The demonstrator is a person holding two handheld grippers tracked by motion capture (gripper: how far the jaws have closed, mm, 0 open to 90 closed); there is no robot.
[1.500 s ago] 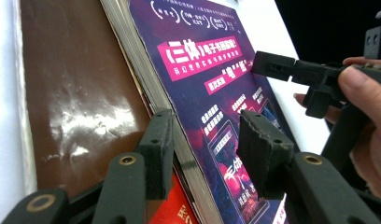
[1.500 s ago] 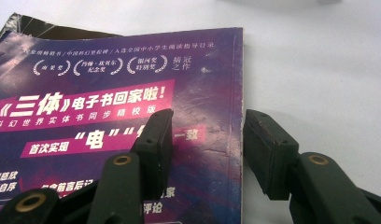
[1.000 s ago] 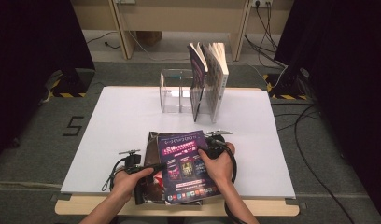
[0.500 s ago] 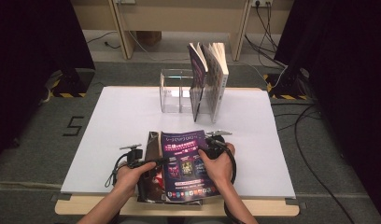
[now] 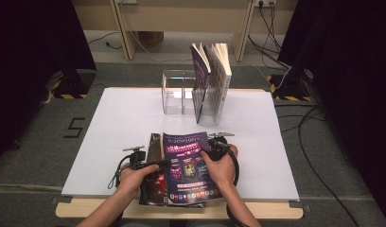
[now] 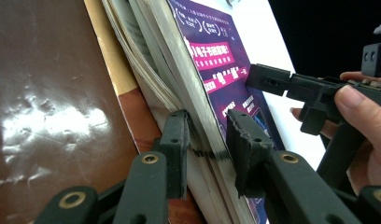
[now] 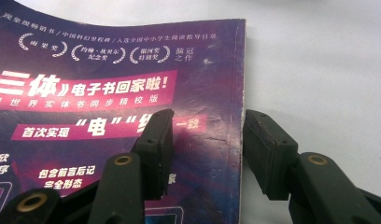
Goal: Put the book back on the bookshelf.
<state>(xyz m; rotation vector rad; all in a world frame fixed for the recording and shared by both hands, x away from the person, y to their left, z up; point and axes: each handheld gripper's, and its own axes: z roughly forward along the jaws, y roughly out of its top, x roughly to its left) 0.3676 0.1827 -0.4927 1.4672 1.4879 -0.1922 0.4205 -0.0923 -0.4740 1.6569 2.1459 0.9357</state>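
two magazines lie stacked at the near edge of the white table [image 5: 125, 118], between the person's hands. the top magazine [image 5: 188, 165] has a glossy purple cover with pink banners and white print, slightly creased along its right edge; its pages are thin and pale, and seen edge-on in the left gripper view they fan out a little in wavy layers. under it sits a brown magazine [image 5: 151, 182] with a shiny, dimpled cover that catches the light, plus a tan strip along one side.

the left gripper [image 6: 205, 144] has its black jaws astride the page edge of the top magazine [image 6: 198, 88]; the jaws have just been closing, the left pad touches the paper, and the right pad stands just off the cover, so the grip is narrowed but not yet pressing. the right gripper [image 7: 207, 144] lies flat at the magazine's right edge [image 7: 132, 84], one jaw over the cover and the other over bare table, the jaws moderately wide and holding nothing. both grippers are matte black plastic with brass-coloured pivots.

farther back stands a clear plastic rack [image 5: 179, 92], boxy with dividers, and two books [image 5: 212, 78] stand upright in its right part, pages splayed at the top.
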